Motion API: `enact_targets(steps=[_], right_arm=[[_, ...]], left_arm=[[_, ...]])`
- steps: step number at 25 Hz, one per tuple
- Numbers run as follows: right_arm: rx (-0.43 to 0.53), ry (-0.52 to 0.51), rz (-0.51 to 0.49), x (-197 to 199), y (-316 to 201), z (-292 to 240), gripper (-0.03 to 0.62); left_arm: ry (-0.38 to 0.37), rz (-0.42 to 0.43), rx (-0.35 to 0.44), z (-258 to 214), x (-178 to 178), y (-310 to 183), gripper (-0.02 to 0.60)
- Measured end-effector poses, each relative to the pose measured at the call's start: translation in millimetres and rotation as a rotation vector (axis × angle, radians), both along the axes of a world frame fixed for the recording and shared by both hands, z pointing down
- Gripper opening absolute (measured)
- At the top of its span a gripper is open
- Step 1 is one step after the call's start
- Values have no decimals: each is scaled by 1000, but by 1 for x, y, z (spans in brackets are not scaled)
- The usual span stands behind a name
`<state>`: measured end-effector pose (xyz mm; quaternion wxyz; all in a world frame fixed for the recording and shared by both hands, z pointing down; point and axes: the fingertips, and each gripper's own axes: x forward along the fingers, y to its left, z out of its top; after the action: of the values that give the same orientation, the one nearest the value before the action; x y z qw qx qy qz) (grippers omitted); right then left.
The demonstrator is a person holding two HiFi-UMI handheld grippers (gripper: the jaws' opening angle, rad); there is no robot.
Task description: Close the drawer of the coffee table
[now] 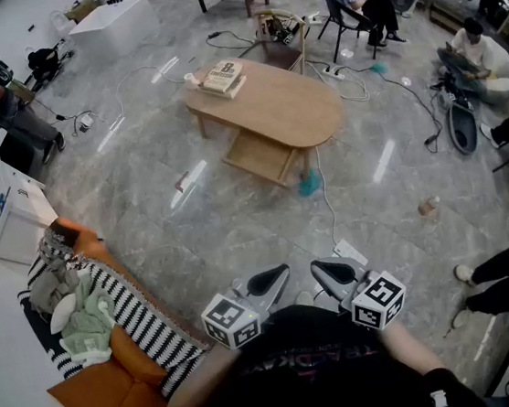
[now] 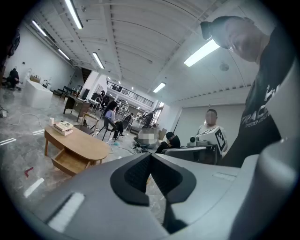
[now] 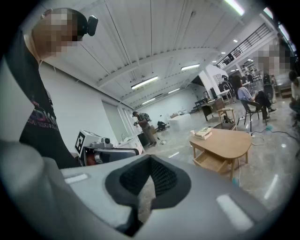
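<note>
Left hand-held gripper (image 2: 150,159) closed, drawer (image 1: 261,156) open, striped blanket (image 1: 137,312) in head view only

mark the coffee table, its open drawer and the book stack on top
Light wooden oval coffee table (image 1: 284,104): head view, bare middle of its top.
Open wooden drawer (image 1: 260,156): head view, its inside floor.
Stack of pale books (image 1: 223,78): head view, top cover.

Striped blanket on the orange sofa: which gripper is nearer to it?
Left. The left gripper is to the right of the blanket; the right gripper is farther right still.
</note>
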<state>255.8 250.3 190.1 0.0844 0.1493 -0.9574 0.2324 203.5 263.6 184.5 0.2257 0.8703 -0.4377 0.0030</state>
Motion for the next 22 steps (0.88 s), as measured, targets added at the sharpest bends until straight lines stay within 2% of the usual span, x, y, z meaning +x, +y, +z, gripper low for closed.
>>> enact_targets(steps=[11,17,22], right_arm=[[5,2,-19,-7,3,-2,-2],[5,-37,-32,-10,4,-7,-2],[40,-32,-25,-9,-5,-11,-2]], left_arm=[[7,-8,5,-3,-5,2,3],[6,-4,2,-2,-7,4,3],[-16,-5,11,-3,-9,-4,3]])
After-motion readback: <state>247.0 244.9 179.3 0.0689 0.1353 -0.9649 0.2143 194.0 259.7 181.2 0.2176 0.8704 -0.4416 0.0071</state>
